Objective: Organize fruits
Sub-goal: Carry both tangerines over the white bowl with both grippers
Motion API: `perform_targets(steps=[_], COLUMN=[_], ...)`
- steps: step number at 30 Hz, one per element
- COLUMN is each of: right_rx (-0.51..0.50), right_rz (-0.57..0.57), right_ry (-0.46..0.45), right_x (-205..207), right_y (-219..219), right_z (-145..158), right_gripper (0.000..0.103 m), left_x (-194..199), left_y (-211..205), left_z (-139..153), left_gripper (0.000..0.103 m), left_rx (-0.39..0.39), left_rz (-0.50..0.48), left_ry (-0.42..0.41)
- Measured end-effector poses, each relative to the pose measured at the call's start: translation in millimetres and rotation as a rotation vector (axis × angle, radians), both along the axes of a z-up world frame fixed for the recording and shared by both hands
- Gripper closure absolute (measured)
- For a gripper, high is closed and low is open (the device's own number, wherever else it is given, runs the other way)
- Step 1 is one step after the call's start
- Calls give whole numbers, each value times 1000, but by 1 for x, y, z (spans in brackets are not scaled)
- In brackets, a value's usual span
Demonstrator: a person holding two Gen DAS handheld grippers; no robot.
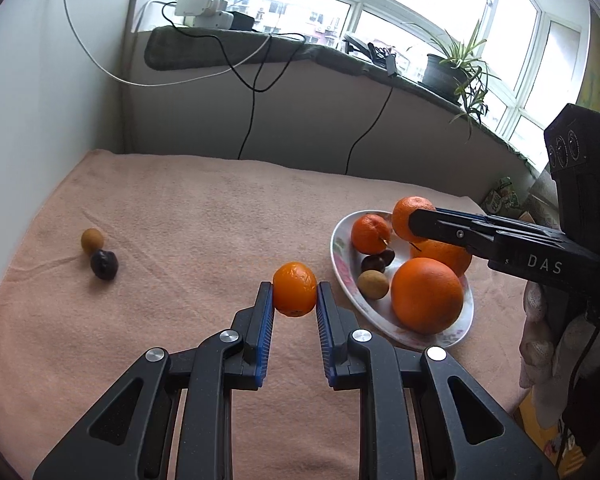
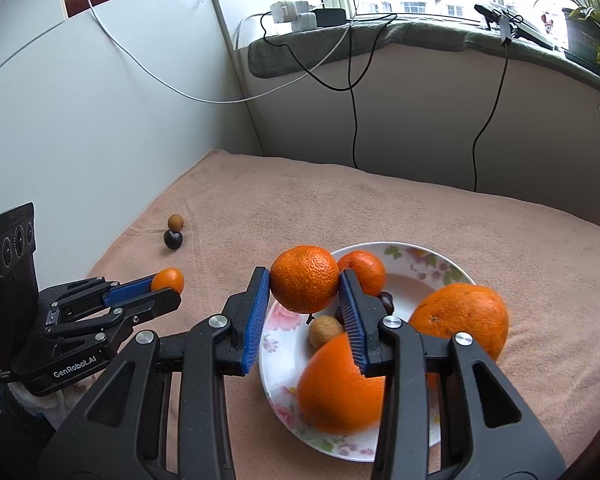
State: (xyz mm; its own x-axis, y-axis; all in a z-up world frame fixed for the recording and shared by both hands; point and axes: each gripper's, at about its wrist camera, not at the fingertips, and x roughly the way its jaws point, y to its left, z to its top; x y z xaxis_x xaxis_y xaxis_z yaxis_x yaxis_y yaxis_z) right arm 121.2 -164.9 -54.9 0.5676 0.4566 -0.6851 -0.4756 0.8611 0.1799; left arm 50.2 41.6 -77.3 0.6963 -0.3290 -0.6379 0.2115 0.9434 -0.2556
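Two grippers (image 1: 295,294) (image 2: 304,290) each clamp a mandarin (image 1: 295,289) (image 2: 304,278), stem ends downward.

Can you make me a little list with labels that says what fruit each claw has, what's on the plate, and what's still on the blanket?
Left gripper: shut on a small orange
Right gripper: shut on a mandarin, held above the plate
Plate: white with flowers; two big oranges, one mandarin, one small tan fruit and at least one small dark fruit
Blanket: pink; one tan fruit and one dark fruit, side by side
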Motion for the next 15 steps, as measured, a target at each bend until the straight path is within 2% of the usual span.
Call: perform_targets(steps=[15], right_rx=[-12], right_rz=[-62], right_ry=[4], right_x=[12], right_y=[-31], right_z=[-2], right_gripper=[65], left_x=[1], left_y=[-50], left_z=[-1], left_gripper=[84], left_rx=[0], left_rz=[-88], left_ry=[18])
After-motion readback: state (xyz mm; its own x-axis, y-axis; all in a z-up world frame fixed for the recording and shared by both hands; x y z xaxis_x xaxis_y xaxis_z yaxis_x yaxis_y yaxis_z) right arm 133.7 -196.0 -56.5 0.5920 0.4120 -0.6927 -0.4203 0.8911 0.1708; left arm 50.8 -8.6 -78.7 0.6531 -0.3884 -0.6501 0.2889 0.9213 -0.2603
